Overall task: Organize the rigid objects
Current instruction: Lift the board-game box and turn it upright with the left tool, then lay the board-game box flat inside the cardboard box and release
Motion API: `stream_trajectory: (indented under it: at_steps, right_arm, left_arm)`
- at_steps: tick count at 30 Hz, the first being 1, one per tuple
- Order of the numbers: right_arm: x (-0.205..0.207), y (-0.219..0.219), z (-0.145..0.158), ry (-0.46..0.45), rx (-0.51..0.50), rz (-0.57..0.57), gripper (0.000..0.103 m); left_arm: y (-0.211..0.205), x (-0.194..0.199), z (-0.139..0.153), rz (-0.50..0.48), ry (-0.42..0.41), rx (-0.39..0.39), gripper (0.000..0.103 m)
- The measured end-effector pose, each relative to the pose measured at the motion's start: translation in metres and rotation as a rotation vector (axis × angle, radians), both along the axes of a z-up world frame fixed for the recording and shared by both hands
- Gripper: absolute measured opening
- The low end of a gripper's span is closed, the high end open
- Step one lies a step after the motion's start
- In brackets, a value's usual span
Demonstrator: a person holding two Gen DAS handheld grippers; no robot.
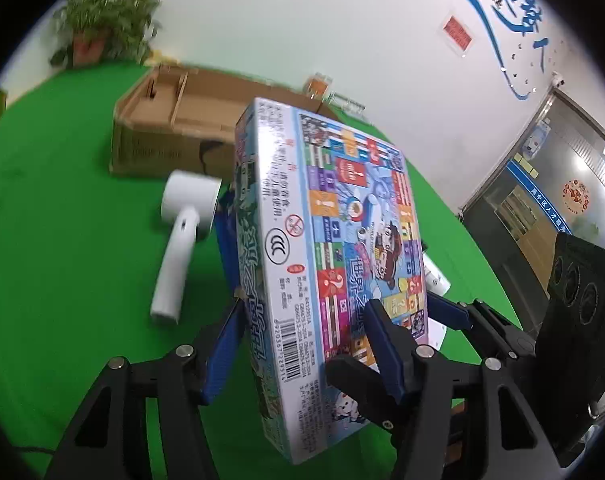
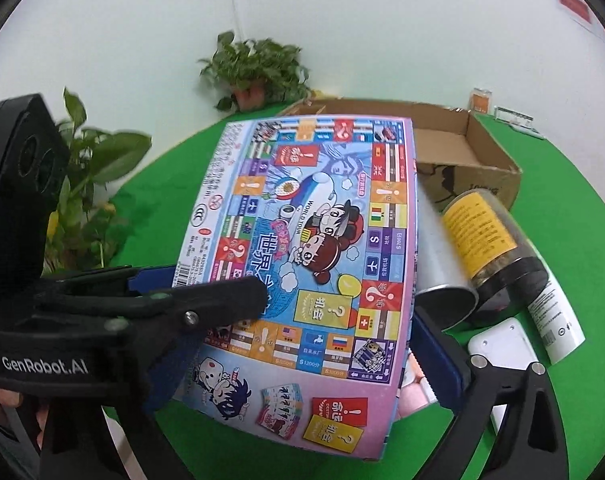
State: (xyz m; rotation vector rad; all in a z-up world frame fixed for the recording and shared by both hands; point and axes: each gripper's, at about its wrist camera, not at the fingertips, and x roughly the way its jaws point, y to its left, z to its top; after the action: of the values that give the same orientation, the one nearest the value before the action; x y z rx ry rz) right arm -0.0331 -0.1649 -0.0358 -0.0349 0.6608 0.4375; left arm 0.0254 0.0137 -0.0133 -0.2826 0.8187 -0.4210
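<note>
A colourful board game box [image 1: 302, 248] is held up above the green table by both grippers. My left gripper [image 1: 302, 344] is shut on its narrow edges near the lower end. The box also fills the right wrist view [image 2: 314, 248]. My right gripper [image 2: 294, 344] is shut on the box across its width; its right blue pad [image 2: 438, 356] presses the pink side. The left gripper's black finger [image 2: 206, 300] lies over the box face there. An open cardboard box [image 1: 174, 128] stands behind, also seen in the right wrist view [image 2: 462, 152].
A white hair dryer [image 1: 178, 240] lies on the green cloth [image 1: 62, 260]. A silver can [image 2: 442, 264], a yellow-labelled jar [image 2: 486, 236], a white tube [image 2: 558, 320] and a white device [image 2: 502, 344] lie right of the game box. Potted plants [image 2: 254, 72] stand at the wall.
</note>
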Motion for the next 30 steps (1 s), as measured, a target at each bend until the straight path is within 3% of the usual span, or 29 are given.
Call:
stream_trajectory:
  at_steps: [9,18,23,30]
  right_arm:
    - [0.01,0.003,0.043,-0.112,0.011,-0.035,0.095]
    - [0.06,0.014,0.107,-0.21,0.002,-0.041,0.095]
    - [0.094,0.018,0.136,-0.231,0.005,-0.053,0.096]
    - [0.175,0.032,0.158,-0.169,0.007,-0.025,0.095]
  left_arm:
    - [0.0,0.017,0.041,0.011,-0.14,0.057,0.06]
    - [0.005,0.064,0.091,0.009,-0.251,0.077,0.06]
    - [0.008,0.099,0.11,0.007,-0.262,0.061,0.06]
    - [0.016,0.163,0.123,0.031,-0.217,0.077,0.06]
